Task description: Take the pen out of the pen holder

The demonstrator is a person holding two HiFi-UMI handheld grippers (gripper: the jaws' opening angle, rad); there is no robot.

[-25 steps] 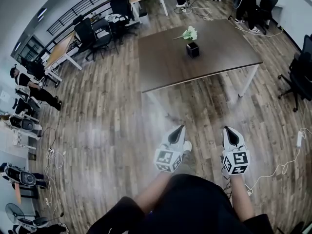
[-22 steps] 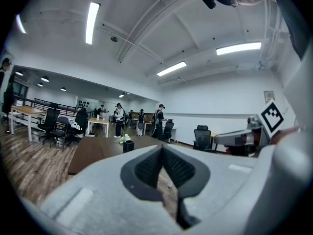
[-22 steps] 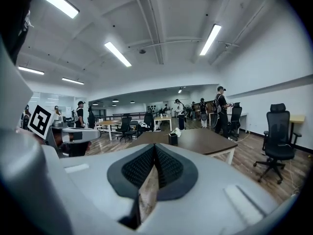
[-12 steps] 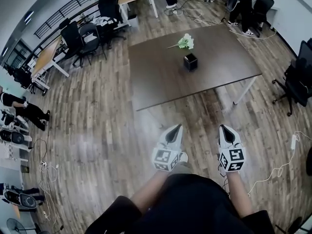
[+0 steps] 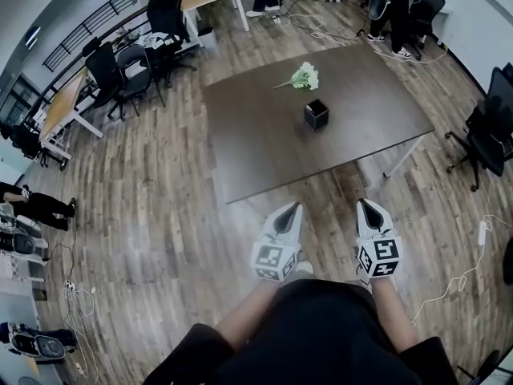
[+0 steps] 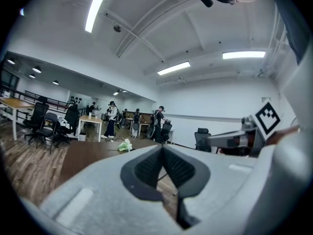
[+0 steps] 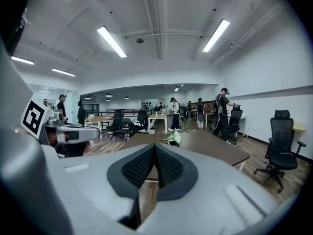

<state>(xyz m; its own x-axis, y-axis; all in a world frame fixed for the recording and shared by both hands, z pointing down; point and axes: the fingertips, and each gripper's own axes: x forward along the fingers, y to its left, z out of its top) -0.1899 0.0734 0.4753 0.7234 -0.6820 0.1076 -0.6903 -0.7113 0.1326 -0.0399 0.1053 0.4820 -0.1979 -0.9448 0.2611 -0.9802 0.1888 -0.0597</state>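
Near the middle of the dark brown rectangular worktop (image 5: 264,143) stands the small black square pen holder (image 5: 316,115). A bunch of pale green-white flowers (image 5: 304,76) lies just beyond it. What the holder contains is too small to make out. Both grippers hang over the wood-plank floor (image 5: 160,207), short of the worktop's near edge and well apart from the holder. The left gripper (image 5: 292,207) has its jaws pressed together with nothing between them. The right gripper (image 5: 362,204) is likewise closed and empty. Black office chairs (image 5: 120,66) stand by the desks at the far left.
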